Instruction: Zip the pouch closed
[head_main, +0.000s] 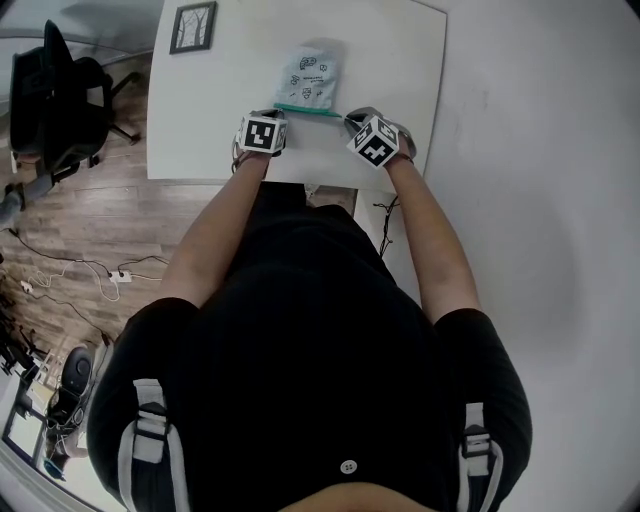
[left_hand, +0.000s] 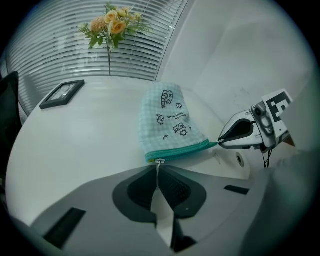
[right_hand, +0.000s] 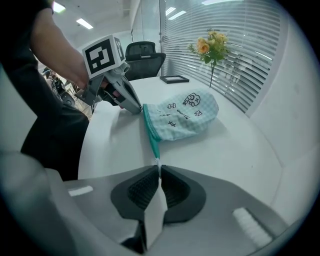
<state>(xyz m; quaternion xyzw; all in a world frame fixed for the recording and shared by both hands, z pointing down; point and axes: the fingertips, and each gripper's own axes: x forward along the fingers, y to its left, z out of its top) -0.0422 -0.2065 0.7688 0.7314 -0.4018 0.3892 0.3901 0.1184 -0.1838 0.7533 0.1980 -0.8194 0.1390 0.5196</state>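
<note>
No words or numbers can be read. The checked pouch (left_hand: 170, 120) carries cartoon drawings with print too tiny to make out. The cube (right_hand: 102, 56) on the left gripper (right_hand: 140, 110) and the cube (left_hand: 278, 107) on the right gripper (left_hand: 221, 141) show black-and-white square markers.

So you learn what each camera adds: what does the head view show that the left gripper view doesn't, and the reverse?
Head view only: the person's arms, the wooden floor and the left gripper from outside. Left gripper view only: the flowers, the blinds, and its own jaws shut on the zip end of the pouch. Both: the pouch, the picture frame, the right gripper and the white table.
</note>
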